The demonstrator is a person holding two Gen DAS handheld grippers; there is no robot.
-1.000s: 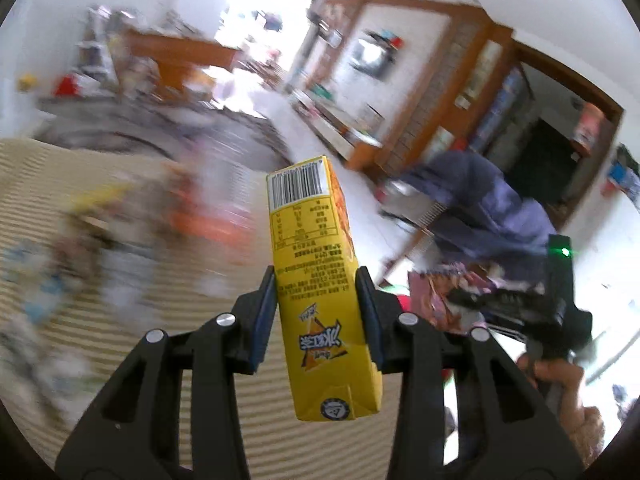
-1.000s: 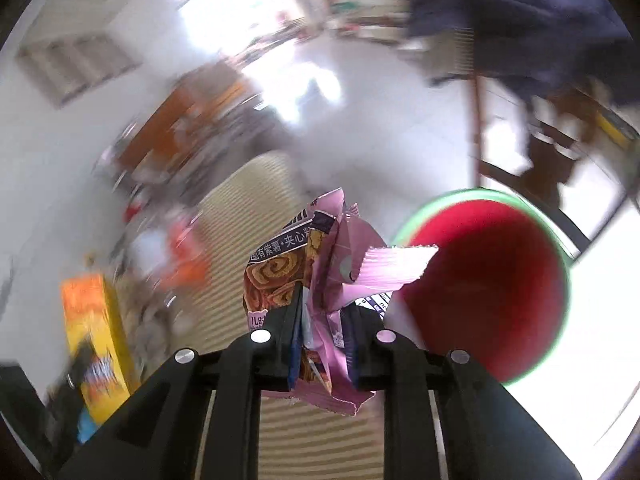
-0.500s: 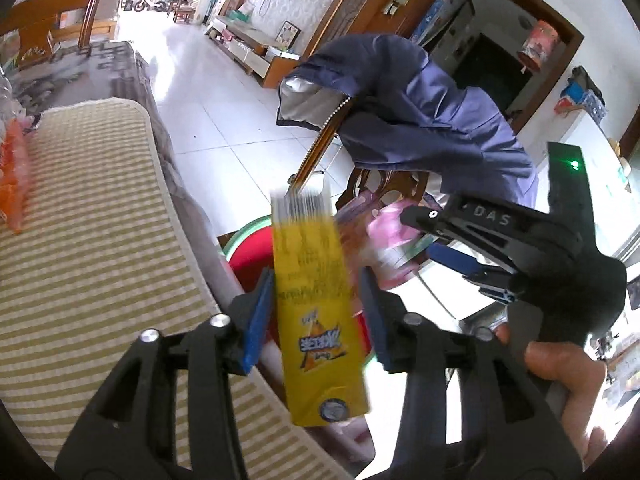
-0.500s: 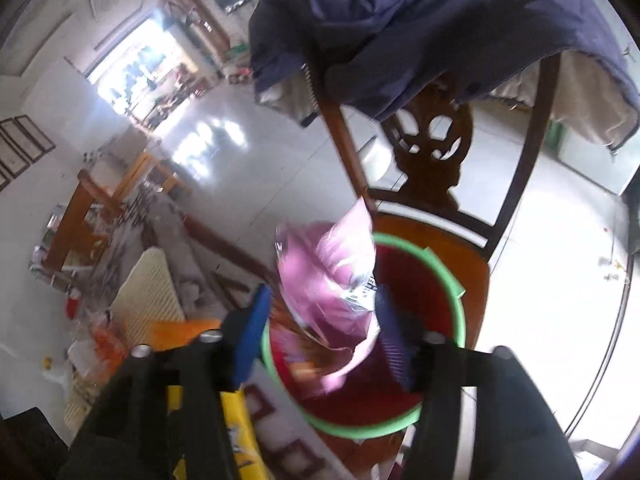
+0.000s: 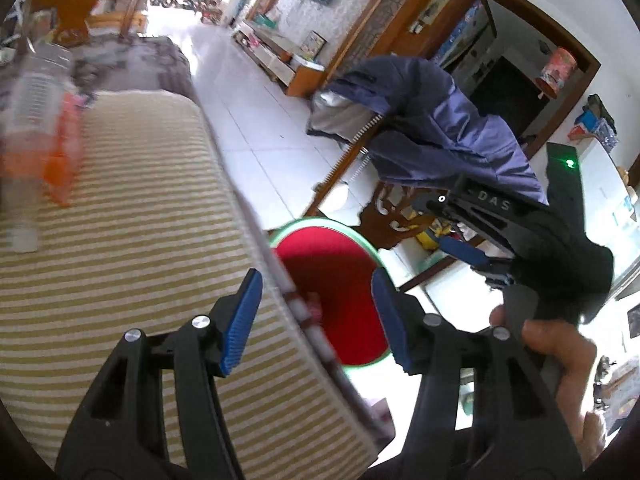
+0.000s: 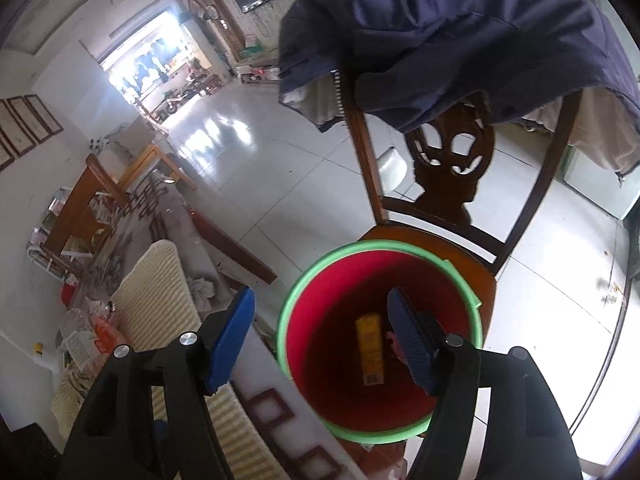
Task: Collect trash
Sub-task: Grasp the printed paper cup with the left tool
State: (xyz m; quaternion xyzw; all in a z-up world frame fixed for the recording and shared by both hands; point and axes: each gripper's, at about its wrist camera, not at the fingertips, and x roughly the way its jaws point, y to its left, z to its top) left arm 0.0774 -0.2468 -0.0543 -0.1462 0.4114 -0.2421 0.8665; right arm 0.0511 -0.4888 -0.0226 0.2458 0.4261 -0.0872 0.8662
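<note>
A red bucket with a green rim (image 6: 304, 292) stands on a wooden chair seat beside the table; it also shows in the left wrist view (image 5: 360, 240). A yellow carton (image 6: 370, 350) lies inside it, with a bit of pink wrapper (image 6: 392, 340) beside it. My right gripper (image 6: 324, 340) is open and empty over the bucket. My left gripper (image 5: 316, 320) is open and empty above the table edge and the bucket. The right gripper (image 5: 480, 256) shows in the left wrist view, to the right.
A striped yellow mat (image 5: 132, 240) covers the table. A clear bottle (image 5: 32, 120) and orange packaging (image 5: 64, 160) stand on it at far left. A blue jacket (image 6: 460, 28) hangs over the chair back (image 6: 452, 168). White tiled floor lies beyond.
Both grippers opened. The yellow carton left my left gripper and the pink wrapper left my right gripper; both now lie in the bucket.
</note>
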